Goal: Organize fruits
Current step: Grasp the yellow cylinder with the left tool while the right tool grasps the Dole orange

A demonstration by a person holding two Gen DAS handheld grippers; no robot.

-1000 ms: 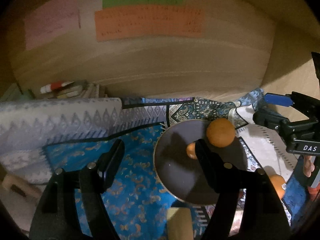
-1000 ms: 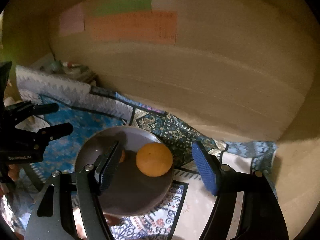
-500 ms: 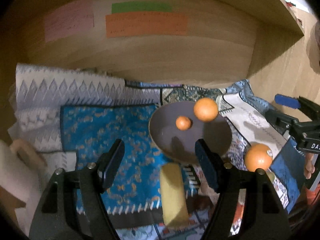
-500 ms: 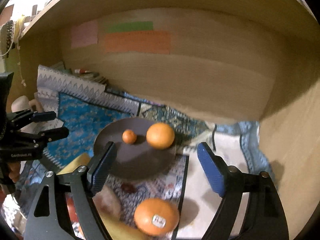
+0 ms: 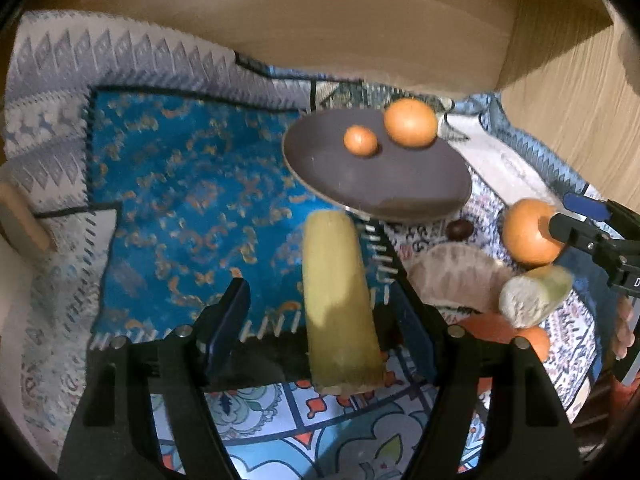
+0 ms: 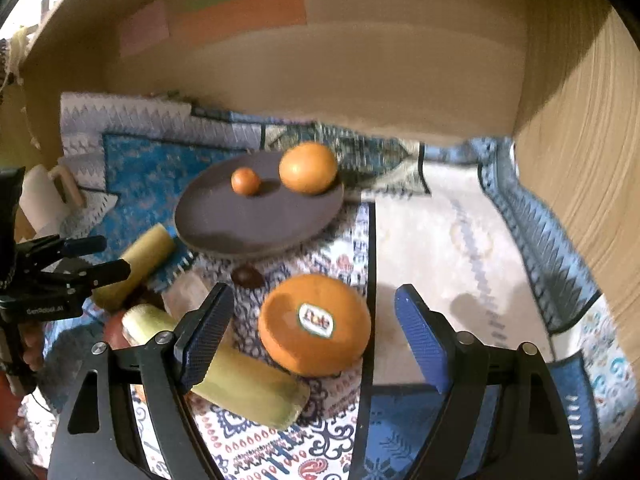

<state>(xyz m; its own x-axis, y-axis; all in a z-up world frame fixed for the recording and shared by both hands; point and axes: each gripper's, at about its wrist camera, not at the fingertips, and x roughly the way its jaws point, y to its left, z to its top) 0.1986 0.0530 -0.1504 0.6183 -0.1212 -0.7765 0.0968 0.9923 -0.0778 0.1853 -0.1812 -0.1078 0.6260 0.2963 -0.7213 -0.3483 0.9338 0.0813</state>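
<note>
Right now the left gripper point(image 5: 320, 332) is spread wide and grips nothing, its fingers hanging either side of a pale yellow stalk piece point(image 5: 340, 300) that lies on the patterned cloths point(image 5: 192, 200) near the front edge. The right gripper point(image 6: 308, 336) is also wide apart and empty, framing a big orange with a Dole sticker point(image 6: 314, 324) (whether a finger touches it I cannot tell). Toward the back edge, a dark plate point(image 6: 260, 216) carries a small orange point(image 6: 245, 181) and a larger orange point(image 6: 308, 167), close together but apart. A second yellowish stalk piece point(image 6: 244, 376) lies just beside the stickered orange, and a small dark brown fruit point(image 6: 247, 276) sits between that orange and the plate.
</note>
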